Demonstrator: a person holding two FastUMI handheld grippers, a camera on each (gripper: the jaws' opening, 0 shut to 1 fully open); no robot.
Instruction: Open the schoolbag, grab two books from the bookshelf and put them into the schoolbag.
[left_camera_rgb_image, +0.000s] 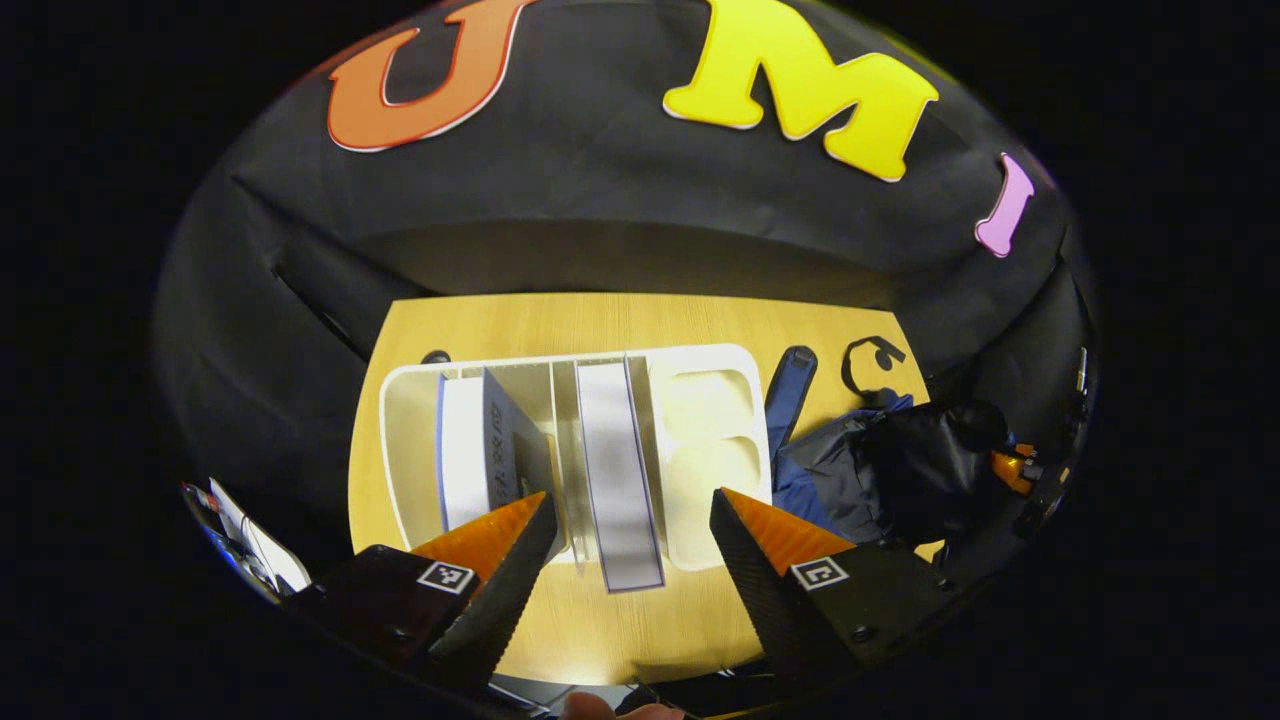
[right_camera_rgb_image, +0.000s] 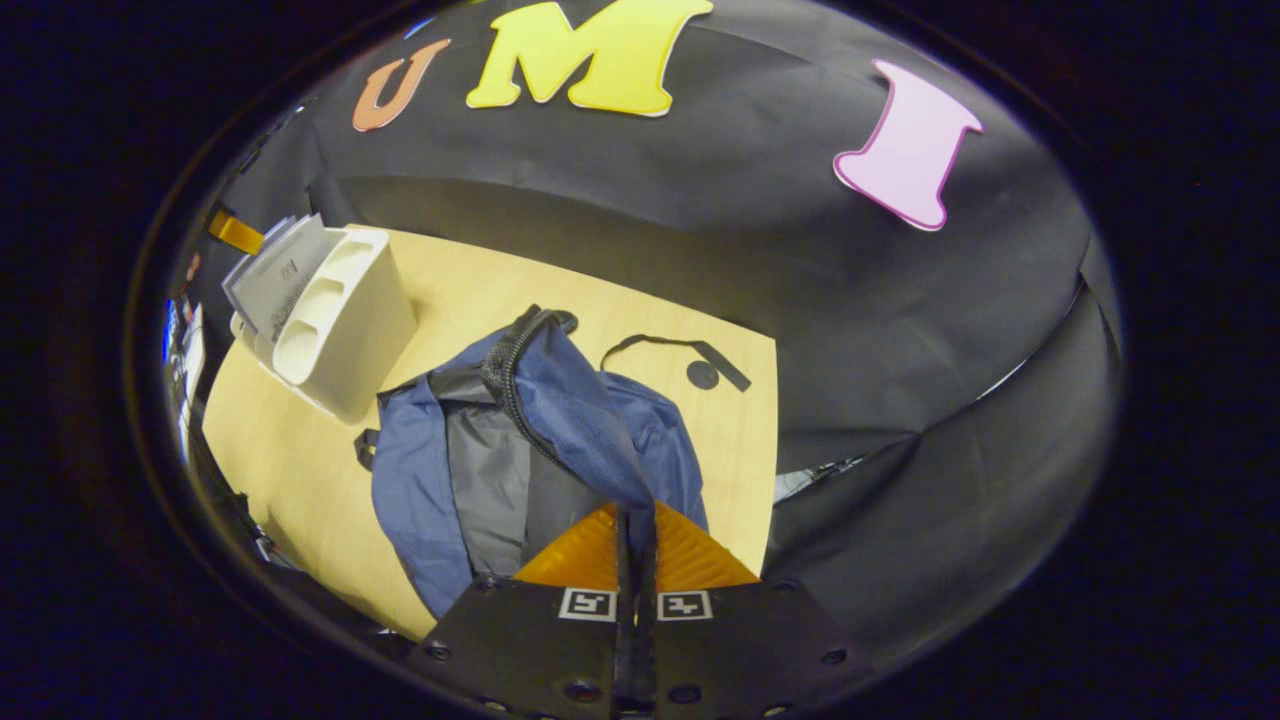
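Left tool (left_camera_rgb_image: 632, 530): fingers spread wide, holding nothing, poised above the shelf; judged to be lining up on a book.
Right tool (right_camera_rgb_image: 636, 545): fingers pressed together on a fold of bag fabric, apparently holding the mouth open for loading.
Schoolbag: soft navy-blue fabric schoolbag (right_camera_rgb_image: 590, 420) with grey lining, slumped on the bench beside the shelf, zip edge lifted.
Bookshelf: white plastic divided bookshelf (left_camera_rgb_image: 700, 440) standing on the bench, slots facing upward.
Books: pale-spined upright book (left_camera_rgb_image: 617, 470) in the middle slot, between the left tool's fingers; white book with blue edge (left_camera_rgb_image: 465, 450) in the left slot, leaning.
Bench: light wooden bench (left_camera_rgb_image: 640, 320).
Progress: bag open; both books unpicked.
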